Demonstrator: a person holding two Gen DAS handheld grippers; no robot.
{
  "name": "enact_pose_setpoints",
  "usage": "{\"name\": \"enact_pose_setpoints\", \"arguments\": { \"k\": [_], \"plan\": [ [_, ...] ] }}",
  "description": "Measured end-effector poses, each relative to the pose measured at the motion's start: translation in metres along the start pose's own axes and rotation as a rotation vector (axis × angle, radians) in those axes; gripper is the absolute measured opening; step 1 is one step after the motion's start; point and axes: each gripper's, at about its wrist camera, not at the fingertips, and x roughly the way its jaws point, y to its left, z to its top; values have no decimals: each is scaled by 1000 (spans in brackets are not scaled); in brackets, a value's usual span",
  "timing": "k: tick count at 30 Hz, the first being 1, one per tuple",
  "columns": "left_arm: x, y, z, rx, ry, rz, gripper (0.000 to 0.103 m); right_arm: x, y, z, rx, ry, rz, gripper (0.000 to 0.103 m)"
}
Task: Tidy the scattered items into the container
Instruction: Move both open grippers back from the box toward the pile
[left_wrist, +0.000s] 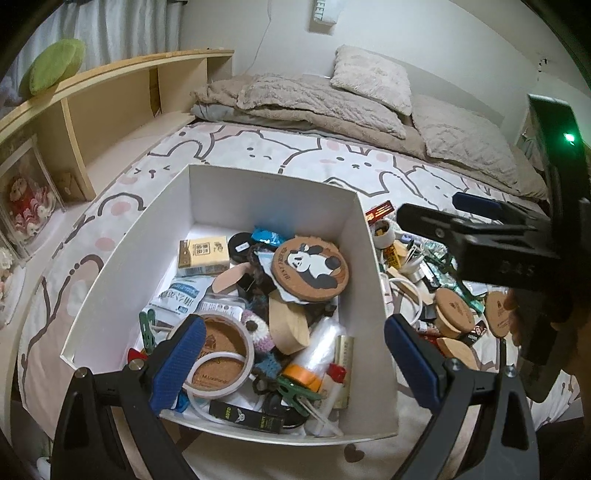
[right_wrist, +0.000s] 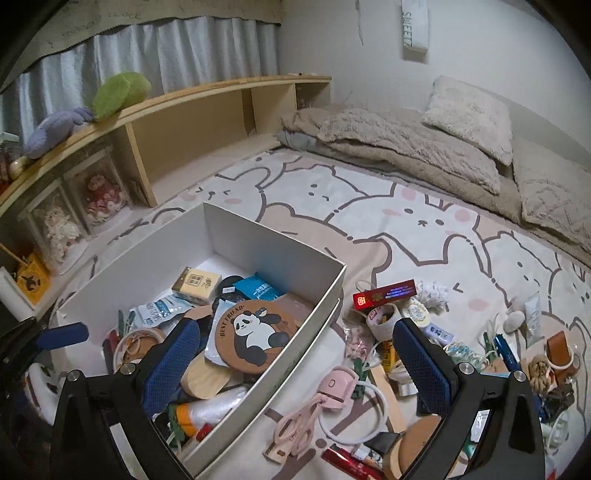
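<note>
A white box (left_wrist: 266, 192) sits on the bed, holding a panda coaster (left_wrist: 310, 269), a tape roll (left_wrist: 221, 354), tissue packs, clips and other small items. My left gripper (left_wrist: 295, 360) hovers open over the box's near end, with nothing between its blue pads. My right gripper (right_wrist: 299, 354) is also open and empty. It straddles the box's right wall (right_wrist: 306, 325), with one finger over the box's contents and the other over the loose pile. That pile includes a pink eyelash curler (right_wrist: 332, 387), a white ring (right_wrist: 354, 417), a red packet (right_wrist: 384, 295) and wooden coasters (left_wrist: 452, 312).
The bunny-print sheet (right_wrist: 406, 229) lies bare beyond the box. Beige blankets and pillows (right_wrist: 406, 136) are piled at the far end. A wooden shelf headboard (right_wrist: 192, 118) with boxed dolls and a green cushion (right_wrist: 118, 92) runs along the left.
</note>
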Motion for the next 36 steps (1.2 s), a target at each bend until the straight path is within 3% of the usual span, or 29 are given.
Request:
{"name": "enact_pose_setpoints", "arguments": {
  "k": [3,8,23,36],
  "plan": [
    [-4,-5,2,2,-17,3,103,-12,-3,-1,-14,-14,4,103],
    [-10,-19,6,38,-47,23,103,-28,-8,-4,-43,-32,-3,103],
    [-25,-56,20,49,-100,-8,103,-79,-36,-25,-105,-86,-40,103],
    [-38,-97,25,89,-157,-5,103,-113,-82,-45,-25,-130,-86,103]
  ]
}}
